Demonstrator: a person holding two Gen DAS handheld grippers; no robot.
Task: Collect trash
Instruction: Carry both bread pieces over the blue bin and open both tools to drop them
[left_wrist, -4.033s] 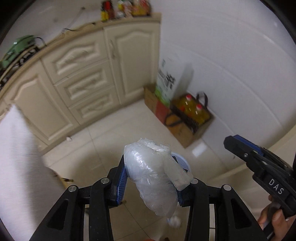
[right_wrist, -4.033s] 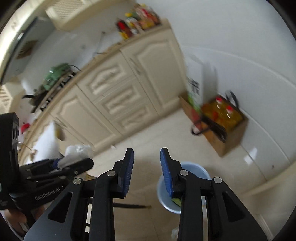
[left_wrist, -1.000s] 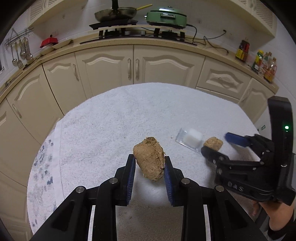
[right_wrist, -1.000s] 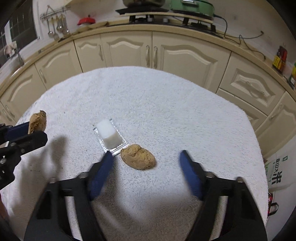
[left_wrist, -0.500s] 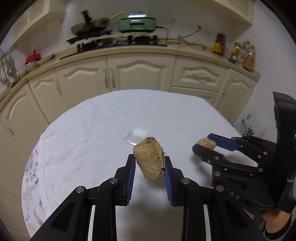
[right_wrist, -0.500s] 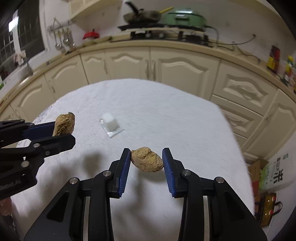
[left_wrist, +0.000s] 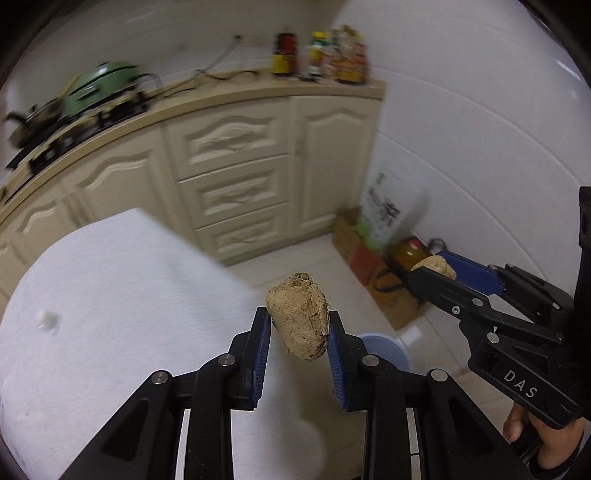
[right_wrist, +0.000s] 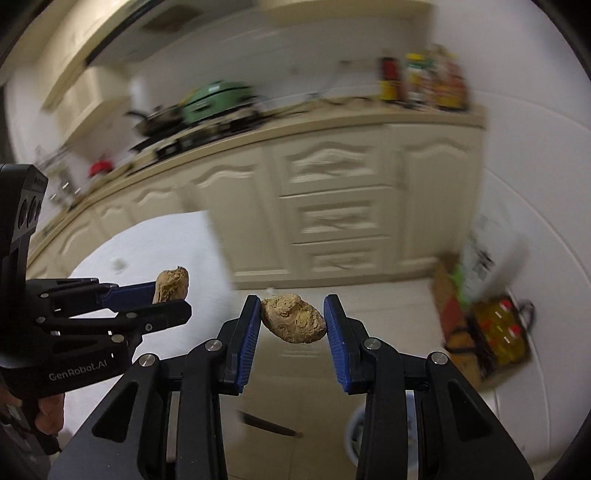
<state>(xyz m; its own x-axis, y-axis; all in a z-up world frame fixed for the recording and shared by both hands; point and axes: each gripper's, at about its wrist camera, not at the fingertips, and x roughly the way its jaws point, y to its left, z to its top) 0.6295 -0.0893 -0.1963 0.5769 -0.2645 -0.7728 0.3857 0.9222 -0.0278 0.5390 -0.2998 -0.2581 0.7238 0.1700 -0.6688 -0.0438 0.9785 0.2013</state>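
Note:
My left gripper (left_wrist: 299, 317) is shut on a brown crumpled lump of trash (left_wrist: 300, 328), held in the air past the edge of the white towel-covered table (left_wrist: 110, 314). A pale blue bin (left_wrist: 388, 350) stands on the floor just beyond and below it. In the right wrist view my right gripper (right_wrist: 291, 306) is shut on a second brown lump (right_wrist: 295, 325) above the floor tiles, and the bin's rim (right_wrist: 352, 424) shows low behind its right finger. Each gripper also appears in the other's view with its lump: the right gripper (left_wrist: 430, 267), the left gripper (right_wrist: 171, 295).
A small white piece (left_wrist: 48, 320) lies on the towel. Cream cabinets (left_wrist: 236, 192) run behind, with a green pot (left_wrist: 107, 83) and bottles (left_wrist: 321, 55) on the counter. A cardboard box with oil bottles (right_wrist: 495, 339) and a printed bag (left_wrist: 388, 214) stand by the white wall.
Both grippers have swung right, away from over the table towards the floor and bin, each carrying its lump. A second ago the right gripper was open over its lump; it has shut on it.

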